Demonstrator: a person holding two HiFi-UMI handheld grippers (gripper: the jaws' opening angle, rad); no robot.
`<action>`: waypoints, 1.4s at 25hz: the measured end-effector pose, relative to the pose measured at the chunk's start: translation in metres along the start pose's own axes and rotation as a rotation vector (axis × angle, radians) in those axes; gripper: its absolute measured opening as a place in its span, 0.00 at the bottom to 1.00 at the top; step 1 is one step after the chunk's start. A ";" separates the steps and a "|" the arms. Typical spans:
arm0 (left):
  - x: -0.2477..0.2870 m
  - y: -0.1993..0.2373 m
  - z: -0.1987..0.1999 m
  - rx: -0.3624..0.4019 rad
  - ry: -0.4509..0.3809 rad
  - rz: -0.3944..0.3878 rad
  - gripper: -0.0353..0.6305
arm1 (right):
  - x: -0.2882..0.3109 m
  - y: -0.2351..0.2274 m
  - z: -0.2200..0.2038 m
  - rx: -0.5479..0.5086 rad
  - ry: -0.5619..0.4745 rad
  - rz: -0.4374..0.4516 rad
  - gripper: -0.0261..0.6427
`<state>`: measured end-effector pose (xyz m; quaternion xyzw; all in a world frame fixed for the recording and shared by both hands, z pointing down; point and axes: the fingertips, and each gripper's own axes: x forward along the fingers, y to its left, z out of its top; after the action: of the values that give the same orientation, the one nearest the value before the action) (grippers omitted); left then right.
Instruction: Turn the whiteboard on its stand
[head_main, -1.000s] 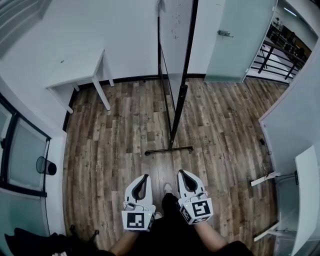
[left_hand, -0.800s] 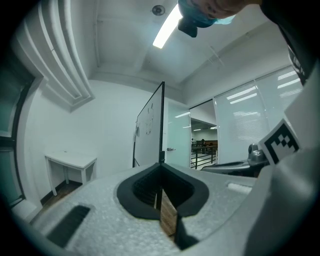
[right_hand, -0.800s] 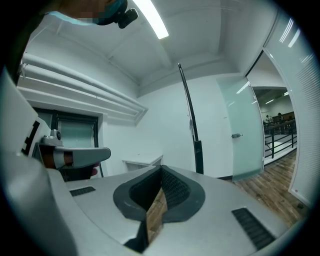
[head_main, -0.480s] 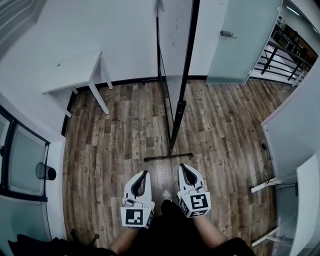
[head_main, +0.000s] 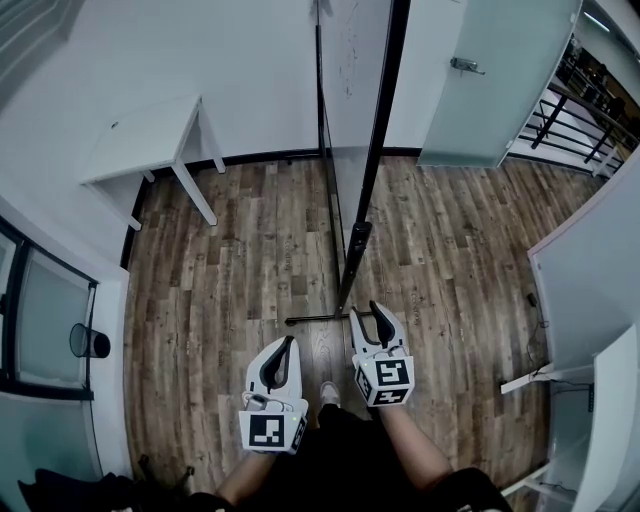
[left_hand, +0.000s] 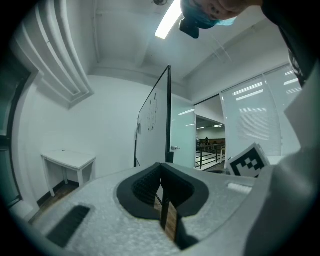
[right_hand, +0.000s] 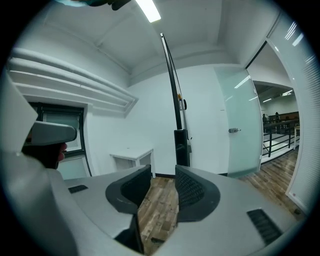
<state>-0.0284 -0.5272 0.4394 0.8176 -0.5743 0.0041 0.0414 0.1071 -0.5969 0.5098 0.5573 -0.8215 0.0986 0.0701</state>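
The whiteboard (head_main: 345, 90) stands edge-on to me in the head view, held in a black stand (head_main: 378, 140) with a pivot clamp (head_main: 358, 240) and a foot bar (head_main: 320, 319) on the wood floor. My right gripper (head_main: 365, 309) hovers just over the near end of that foot bar, a little short of the post. Its jaws have just been opening and stand apart with nothing between them. In the right gripper view the post (right_hand: 176, 100) and clamp (right_hand: 182, 147) rise straight ahead of the right gripper (right_hand: 163, 172). My left gripper (head_main: 290, 345) hangs back to the left, shut and empty; beyond it (left_hand: 161, 167) the whiteboard (left_hand: 155, 125) is seen.
A small white table (head_main: 150, 140) stands against the wall at the left. A frosted glass door (head_main: 495, 80) is at the back right, with a black railing (head_main: 590, 90) beyond. A dark bin (head_main: 90, 341) sits by the left window. A white desk (head_main: 610, 400) lines the right edge.
Both grippers have moved forward toward the stand, the right one further, up to the foot bar. The right jaws went from shut to open; the left stayed shut.
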 end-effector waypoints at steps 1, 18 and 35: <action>0.007 0.000 0.000 0.000 0.001 0.001 0.08 | 0.009 -0.005 -0.002 0.000 0.009 -0.002 0.22; 0.083 0.026 -0.014 -0.022 0.049 0.042 0.08 | 0.161 -0.064 -0.046 0.015 0.152 -0.053 0.39; 0.085 0.040 -0.013 -0.041 0.048 0.067 0.08 | 0.206 -0.077 -0.062 -0.013 0.201 -0.085 0.37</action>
<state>-0.0360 -0.6195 0.4596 0.7965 -0.6002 0.0134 0.0716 0.1032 -0.7956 0.6226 0.5783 -0.7866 0.1456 0.1601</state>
